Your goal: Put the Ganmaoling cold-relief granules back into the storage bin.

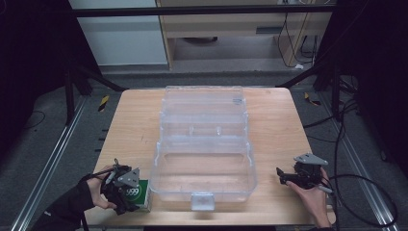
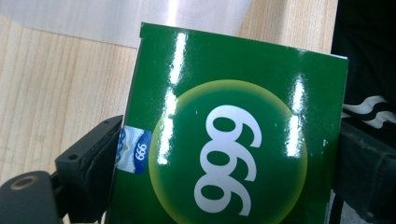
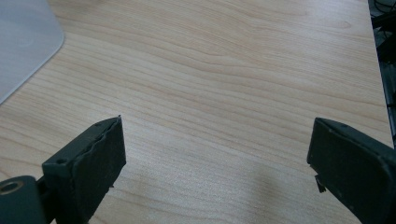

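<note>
Now a glossy green cardboard box marked 999 sits pinched across its flat sides in the left gripper, just left of the clear plastic hinged case.
Likely light, crushable, slick; side faces suit gripping. Right of the case, the right gripper gapes wide, empty, above the bare wooden table.

Dim room, grey floor, cabinets
</note>
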